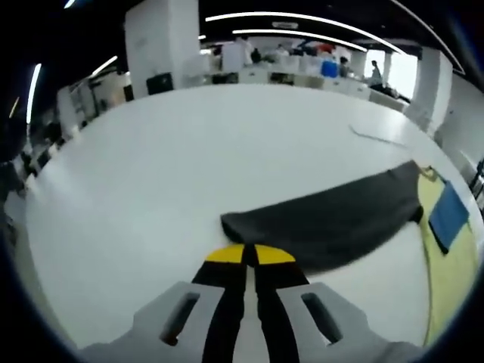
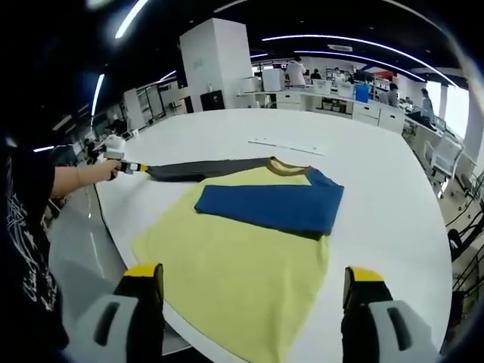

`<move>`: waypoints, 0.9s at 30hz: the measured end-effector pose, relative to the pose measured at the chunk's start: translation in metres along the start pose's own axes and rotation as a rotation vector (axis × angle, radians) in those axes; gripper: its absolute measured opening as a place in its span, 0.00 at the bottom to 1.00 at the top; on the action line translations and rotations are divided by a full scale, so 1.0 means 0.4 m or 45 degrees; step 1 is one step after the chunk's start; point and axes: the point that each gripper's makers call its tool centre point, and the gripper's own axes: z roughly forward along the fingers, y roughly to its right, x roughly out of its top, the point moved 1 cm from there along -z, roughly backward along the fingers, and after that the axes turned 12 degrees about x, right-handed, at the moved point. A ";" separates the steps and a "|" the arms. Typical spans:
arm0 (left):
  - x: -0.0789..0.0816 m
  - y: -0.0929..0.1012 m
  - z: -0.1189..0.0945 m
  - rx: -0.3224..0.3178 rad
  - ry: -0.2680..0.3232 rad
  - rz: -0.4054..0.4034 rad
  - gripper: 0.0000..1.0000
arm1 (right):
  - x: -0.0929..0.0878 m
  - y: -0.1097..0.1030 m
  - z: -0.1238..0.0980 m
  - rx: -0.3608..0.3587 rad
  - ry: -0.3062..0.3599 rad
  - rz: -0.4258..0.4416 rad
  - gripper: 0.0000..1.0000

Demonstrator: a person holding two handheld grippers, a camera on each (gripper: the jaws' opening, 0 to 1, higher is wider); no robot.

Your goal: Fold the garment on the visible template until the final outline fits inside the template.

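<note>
The garment (image 2: 242, 257), a yellow shirt with one blue sleeve (image 2: 268, 206) folded across its chest, lies flat on the white table (image 2: 378, 159). The left gripper (image 2: 128, 168) pinches the dark sleeve (image 1: 333, 219) at its cuff, stretched out sideways from the shirt. The right gripper (image 2: 253, 291) hangs wide open over the hem. Soft, light cloth; best grasped at edges.

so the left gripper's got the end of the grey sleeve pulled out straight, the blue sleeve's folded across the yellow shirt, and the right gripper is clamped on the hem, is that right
Not quite: the right gripper isn't clamped on anything. In the right gripper view its jaws stand wide apart above the yellow shirt's hem. The rest holds: the left gripper is at the end of the stretched grey sleeve, and the blue sleeve lies folded across the shirt.
</note>
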 end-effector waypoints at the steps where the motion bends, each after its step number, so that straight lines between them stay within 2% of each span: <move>1: 0.003 0.003 -0.001 -0.003 0.002 0.004 0.00 | 0.000 0.000 0.000 0.000 -0.001 -0.001 0.99; 8: 0.050 0.034 -0.021 -0.056 0.045 0.005 0.00 | -0.002 -0.004 0.002 0.010 -0.009 -0.007 0.99; 19: 0.126 0.126 -0.062 -0.168 0.108 0.009 0.00 | -0.012 -0.011 0.005 0.029 -0.012 -0.006 0.99; 27: 0.166 0.205 -0.068 -0.228 0.155 0.070 0.00 | -0.006 -0.013 -0.001 0.008 0.008 -0.065 0.99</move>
